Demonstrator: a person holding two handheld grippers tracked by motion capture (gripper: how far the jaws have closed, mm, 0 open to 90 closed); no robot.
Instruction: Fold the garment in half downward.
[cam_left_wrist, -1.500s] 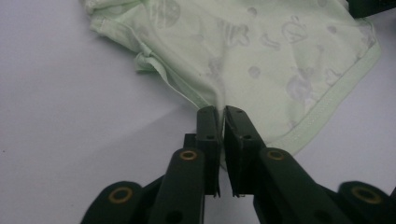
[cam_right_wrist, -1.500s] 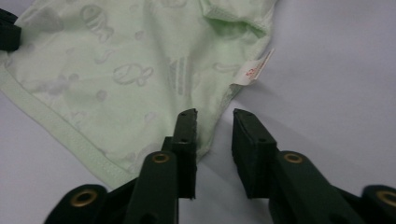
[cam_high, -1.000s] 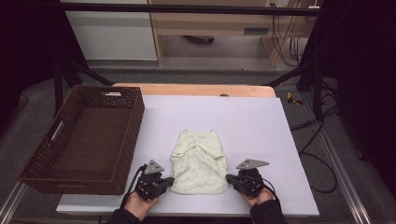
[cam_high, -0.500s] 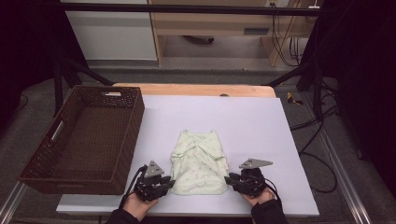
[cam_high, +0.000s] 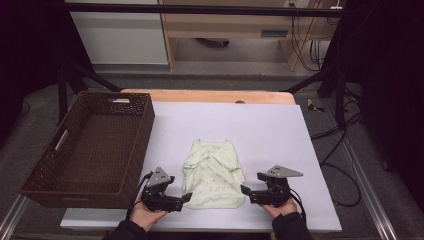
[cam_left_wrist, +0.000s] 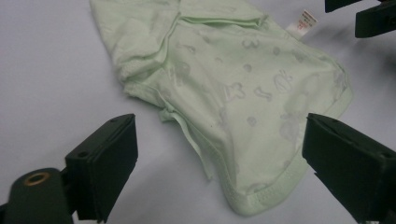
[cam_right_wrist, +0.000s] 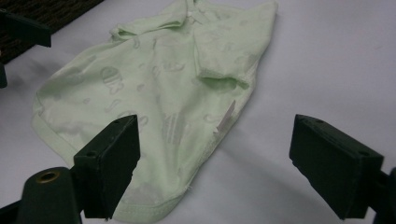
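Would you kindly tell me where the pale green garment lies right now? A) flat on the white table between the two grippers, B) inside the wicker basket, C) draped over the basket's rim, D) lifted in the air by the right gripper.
A: the pale green garment lies flat on the white table, between the left gripper and the right gripper, both with jaws open and gripping nothing; the wicker basket stands apart at the left.

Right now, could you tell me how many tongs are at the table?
2: the left tongs sit open at the green garment's near-left corner, and the right tongs sit open at its near-right corner.
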